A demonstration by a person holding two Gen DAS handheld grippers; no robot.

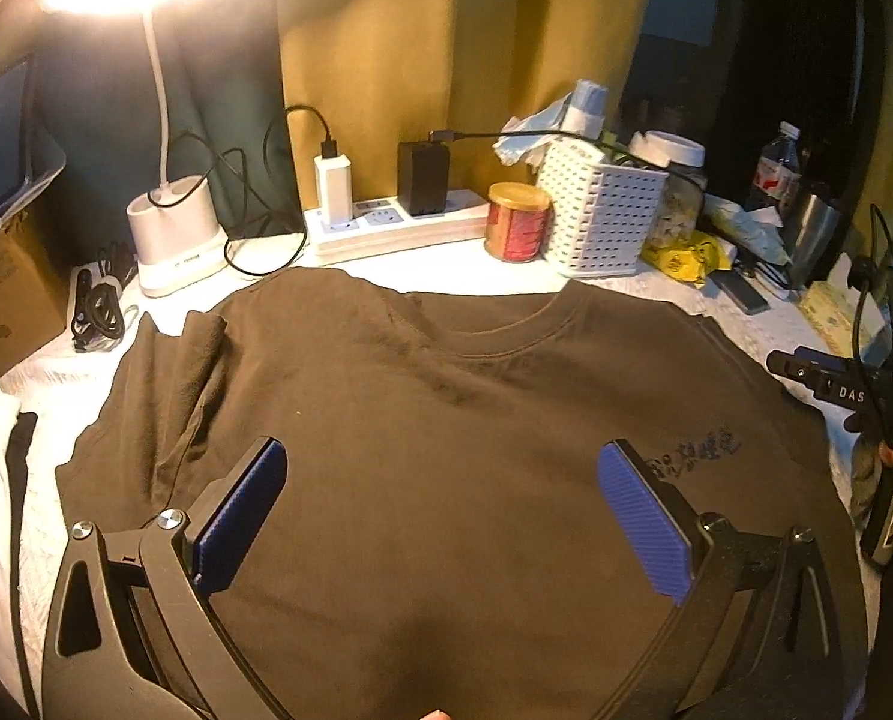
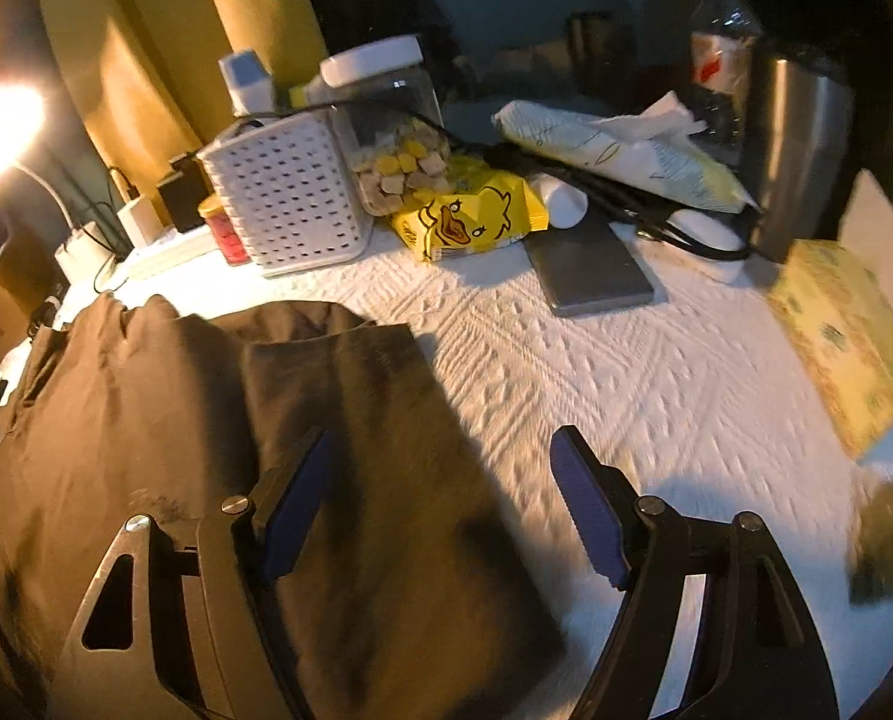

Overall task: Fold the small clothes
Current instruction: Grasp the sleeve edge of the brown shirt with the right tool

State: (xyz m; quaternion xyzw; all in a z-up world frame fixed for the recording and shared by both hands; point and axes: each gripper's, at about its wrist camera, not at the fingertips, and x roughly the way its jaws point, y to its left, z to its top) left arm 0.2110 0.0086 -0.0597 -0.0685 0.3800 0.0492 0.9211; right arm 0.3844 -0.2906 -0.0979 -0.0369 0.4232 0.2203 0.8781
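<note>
A dark brown T-shirt (image 1: 446, 420) lies spread face up on the white textured table cover, collar toward the back, its left sleeve rumpled. My left gripper (image 1: 440, 468) is open and empty, hovering over the shirt's chest. My right gripper (image 2: 440, 462) is open and empty, over the shirt's right sleeve edge (image 2: 386, 420), with one finger above cloth and the other above bare cover. The right gripper also shows at the right edge of the left wrist view (image 1: 836, 384).
Along the back stand a lit desk lamp (image 1: 170, 228), power strip (image 1: 386, 222), red can (image 1: 515, 222), white basket (image 1: 602, 210), snack jar (image 2: 386, 132), yellow packet (image 2: 470, 216), steel tumbler (image 2: 800, 150), a grey flat device (image 2: 590, 264). A cardboard box (image 1: 8, 294) sits left.
</note>
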